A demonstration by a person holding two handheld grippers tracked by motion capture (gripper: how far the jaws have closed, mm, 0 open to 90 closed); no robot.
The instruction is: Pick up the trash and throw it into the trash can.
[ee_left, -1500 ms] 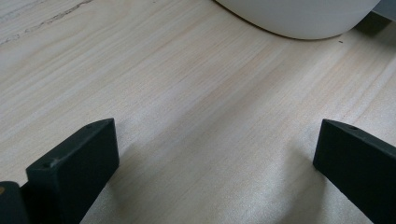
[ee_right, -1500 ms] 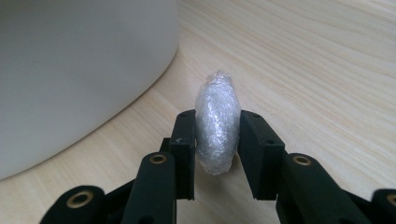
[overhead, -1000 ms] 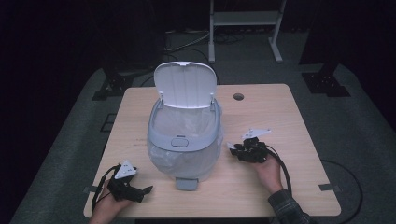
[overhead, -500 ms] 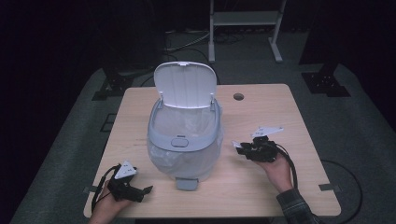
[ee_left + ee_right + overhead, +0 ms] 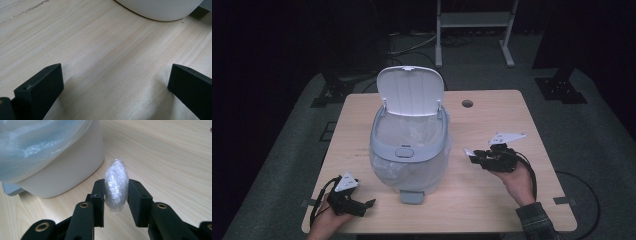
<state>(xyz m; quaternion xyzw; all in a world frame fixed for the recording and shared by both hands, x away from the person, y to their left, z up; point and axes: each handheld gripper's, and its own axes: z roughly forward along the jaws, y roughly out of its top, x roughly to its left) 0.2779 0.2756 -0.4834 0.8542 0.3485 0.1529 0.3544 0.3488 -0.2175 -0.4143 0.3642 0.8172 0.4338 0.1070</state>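
A white pedal bin (image 5: pixel 409 150) with its lid (image 5: pixel 410 92) raised and a clear liner bag stands mid-table. My right gripper (image 5: pixel 471 156) hovers to the bin's right, pointing at it, shut on a crumpled wad of clear plastic wrap (image 5: pixel 116 185) pinched between its jaws; the bin's white wall (image 5: pixel 65 172) sits close ahead in the right gripper view. My left gripper (image 5: pixel 368 204) rests at the table's front left, jaws wide open with bare wood between them (image 5: pixel 115 92). The bin's base (image 5: pixel 160 10) curves across the top of the left gripper view.
The bin's grey foot pedal (image 5: pixel 413 196) sticks out toward the front edge. A cable hole (image 5: pixel 467 103) marks the wooden table (image 5: pixel 492 120) at back right. A metal stand (image 5: pixel 472 30) is on the dark floor behind.
The right gripper has risen and drifted right and toward the person with the wrap wad still pinched. The left gripper has kept still.
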